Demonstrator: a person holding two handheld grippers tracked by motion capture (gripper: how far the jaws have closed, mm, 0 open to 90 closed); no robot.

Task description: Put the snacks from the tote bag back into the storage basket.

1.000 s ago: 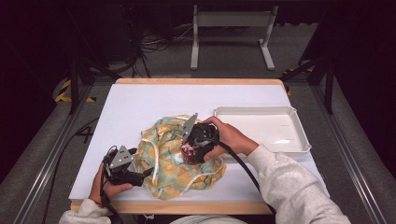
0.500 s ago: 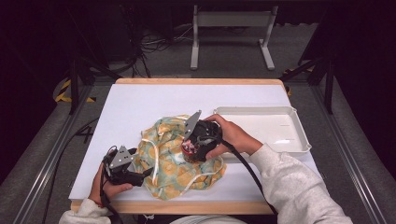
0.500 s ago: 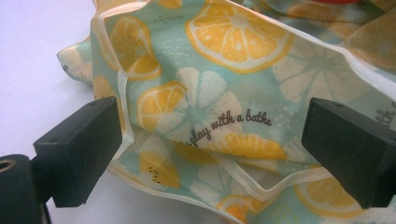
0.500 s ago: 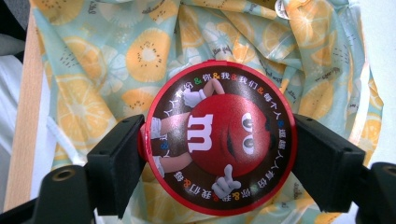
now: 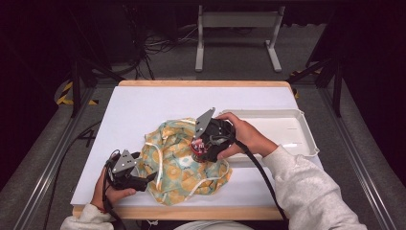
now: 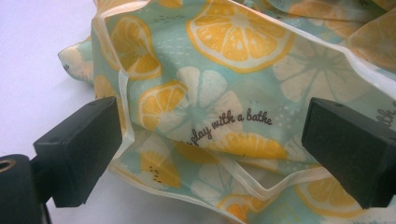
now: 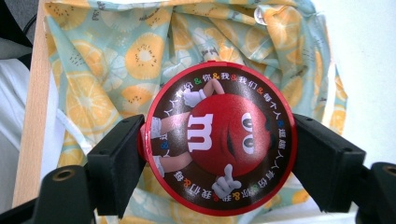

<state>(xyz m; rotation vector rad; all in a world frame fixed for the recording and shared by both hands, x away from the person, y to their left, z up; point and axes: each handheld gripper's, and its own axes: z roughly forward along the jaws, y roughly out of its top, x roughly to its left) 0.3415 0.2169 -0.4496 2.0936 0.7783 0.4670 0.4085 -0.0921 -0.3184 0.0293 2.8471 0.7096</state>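
A white table surface [image 5: 143,110] with a wooden front edge stands in a dark room; a white tray [image 5: 297,129] sits at its 3 o'clock side. A crumpled lemon-print bag [image 5: 177,158] lies near the centre, toward 6 o'clock. The right gripper [image 5: 198,146] hangs over the bag, its jaws clamped on the rim of a round red candy tin [image 7: 219,140]. The left gripper [image 5: 148,178] sits at the bag's 8 o'clock edge, jaws apart and straddling the hemmed opening [image 6: 196,140]. The bag appears thin, soft and light; it will likely collapse and slide, so grip it at the stitched hem. The tin appears rigid and smooth; hold it across its rim, squarely.
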